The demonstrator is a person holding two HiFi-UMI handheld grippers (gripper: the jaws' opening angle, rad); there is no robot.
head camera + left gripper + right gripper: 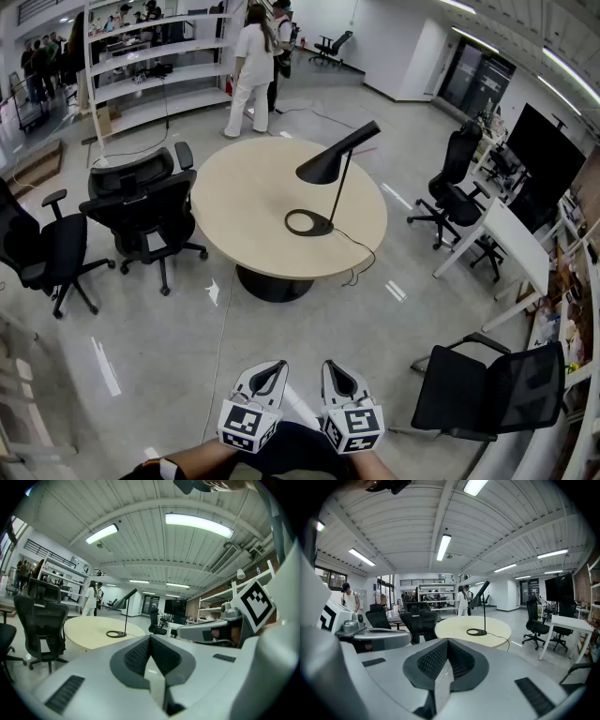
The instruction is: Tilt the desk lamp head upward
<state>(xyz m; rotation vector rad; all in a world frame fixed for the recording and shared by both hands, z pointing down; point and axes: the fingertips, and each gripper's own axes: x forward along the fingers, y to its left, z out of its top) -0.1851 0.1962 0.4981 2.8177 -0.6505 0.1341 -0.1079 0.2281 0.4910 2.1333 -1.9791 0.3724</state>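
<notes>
A black desk lamp stands on the round beige table [244,197]; its ring base [308,222] lies flat and its cone head [336,155] slopes down to the left on a thin stem. The lamp also shows far off in the left gripper view [123,606] and the right gripper view [480,603]. Both grippers are held low and close to the person, well short of the table. My left gripper [273,368] is shut with nothing in it. My right gripper [332,369] is shut and empty too.
Two black office chairs [141,211] stand at the table's left, another [42,253] farther left. A black chair [492,389] sits at the lower right, one [455,183] beside a white desk [511,246]. People [253,66] stand by shelving [141,70] beyond. The lamp cord [361,258] hangs off the table.
</notes>
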